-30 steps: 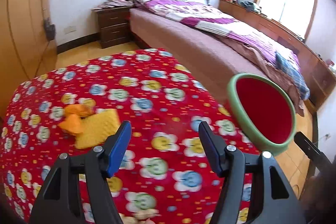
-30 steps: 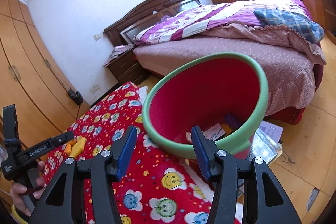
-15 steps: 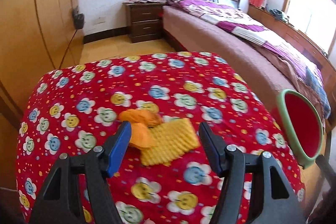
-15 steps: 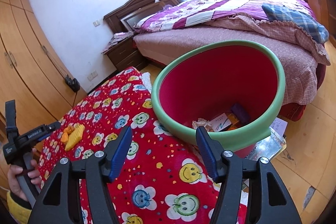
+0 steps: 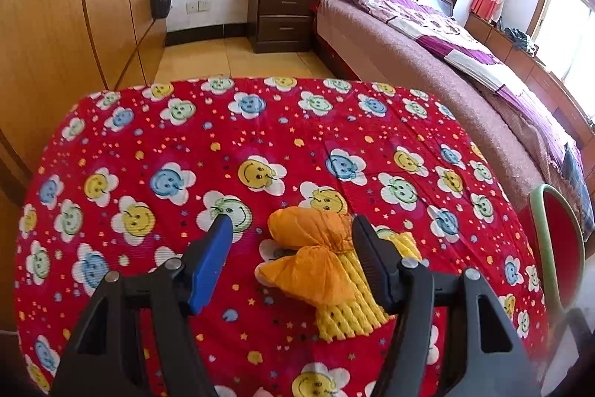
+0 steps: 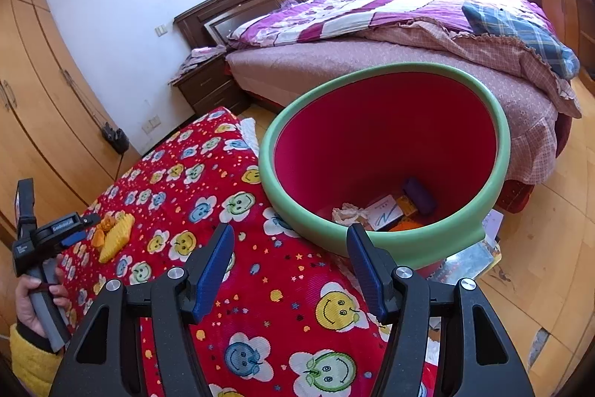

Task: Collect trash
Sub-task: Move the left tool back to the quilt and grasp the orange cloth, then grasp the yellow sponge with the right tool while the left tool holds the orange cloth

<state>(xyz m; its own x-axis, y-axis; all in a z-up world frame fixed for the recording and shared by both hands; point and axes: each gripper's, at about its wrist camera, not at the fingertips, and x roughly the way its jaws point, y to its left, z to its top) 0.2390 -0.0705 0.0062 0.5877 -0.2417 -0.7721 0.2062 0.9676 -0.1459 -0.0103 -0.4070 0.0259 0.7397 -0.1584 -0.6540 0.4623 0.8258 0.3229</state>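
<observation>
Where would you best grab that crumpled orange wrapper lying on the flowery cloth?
Probably at the pinched waist of the orange wrapper, coming down from above: it bulges into two lobes and narrows between them. The open left hand-held gripper already straddles it; the yellow foam net lies partly underneath.

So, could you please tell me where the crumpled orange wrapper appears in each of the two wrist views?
Left wrist view: the crumpled orange wrapper lies low in the centre, between the open jaws of the left hand-held gripper, partly over a yellow foam net.
Right wrist view: it is small at the far left, beside that net.
Shared landmark: the red bin with a green rim.
</observation>
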